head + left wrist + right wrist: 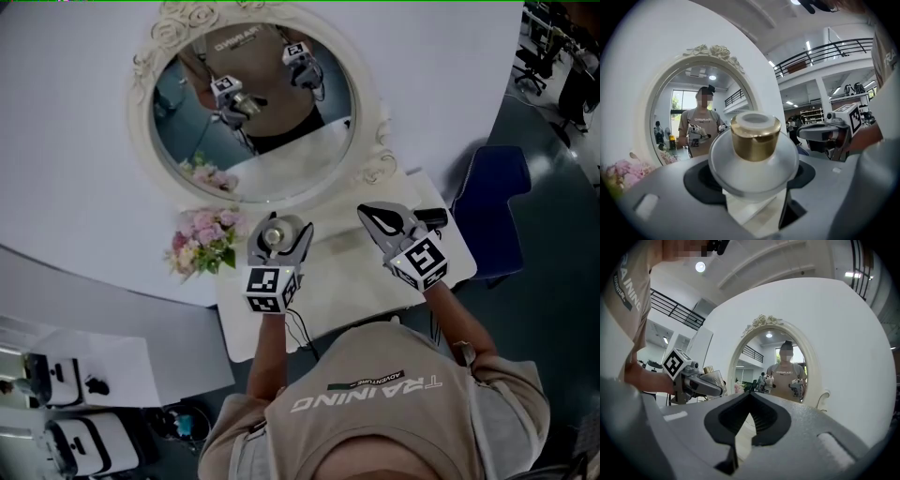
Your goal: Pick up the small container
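The small container [275, 234] is a clear glass jar with a gold cap [755, 136]. My left gripper [278, 236] is shut on it and holds it above the white table [337, 281], in front of the mirror. In the left gripper view the container [753, 164] fills the centre, held between the grey jaws, cap pointing away. My right gripper [371, 215] hovers to the right of it, shut with nothing in it. Its tips [750, 395] meet in the right gripper view, where the left gripper [696, 383] and the container [712, 377] show at the left.
An oval mirror [253, 103] in a white ornate frame stands against the white wall behind the table. A bunch of pink flowers [204, 239] lies left of the left gripper. A small black object [431, 217] sits near the right gripper. A blue chair [492, 216] stands at the right.
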Demonstrator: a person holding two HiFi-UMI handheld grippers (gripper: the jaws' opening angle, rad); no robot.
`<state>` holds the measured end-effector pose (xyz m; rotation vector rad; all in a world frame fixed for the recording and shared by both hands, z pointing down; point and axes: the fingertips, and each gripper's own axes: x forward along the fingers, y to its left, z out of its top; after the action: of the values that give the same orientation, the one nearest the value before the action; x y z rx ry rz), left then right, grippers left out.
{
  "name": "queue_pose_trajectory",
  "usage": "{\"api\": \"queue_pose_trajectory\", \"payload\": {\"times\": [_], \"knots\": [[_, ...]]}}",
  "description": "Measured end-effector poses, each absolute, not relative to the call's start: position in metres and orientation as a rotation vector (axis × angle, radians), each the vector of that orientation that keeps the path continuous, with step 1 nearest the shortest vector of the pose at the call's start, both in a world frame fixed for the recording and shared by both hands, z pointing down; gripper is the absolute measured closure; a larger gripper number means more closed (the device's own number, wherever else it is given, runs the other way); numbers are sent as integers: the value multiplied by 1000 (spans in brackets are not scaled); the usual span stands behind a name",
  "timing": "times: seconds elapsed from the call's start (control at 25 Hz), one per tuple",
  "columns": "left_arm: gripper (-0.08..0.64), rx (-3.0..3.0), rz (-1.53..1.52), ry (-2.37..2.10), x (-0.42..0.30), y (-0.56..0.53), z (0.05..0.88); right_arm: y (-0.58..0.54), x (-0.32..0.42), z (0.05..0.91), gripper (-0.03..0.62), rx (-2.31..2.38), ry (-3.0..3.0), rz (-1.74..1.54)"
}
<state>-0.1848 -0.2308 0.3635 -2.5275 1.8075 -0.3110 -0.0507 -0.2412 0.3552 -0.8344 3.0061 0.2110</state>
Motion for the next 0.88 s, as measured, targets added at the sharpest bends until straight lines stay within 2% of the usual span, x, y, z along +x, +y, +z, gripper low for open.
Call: {"api": "queue_pose_trajectory", "payload": {"times": [0.88], "knots": [[204, -2562, -339, 1815, -191, -224, 378, -231, -50, 365, 590, -798, 3030, 202]]}}
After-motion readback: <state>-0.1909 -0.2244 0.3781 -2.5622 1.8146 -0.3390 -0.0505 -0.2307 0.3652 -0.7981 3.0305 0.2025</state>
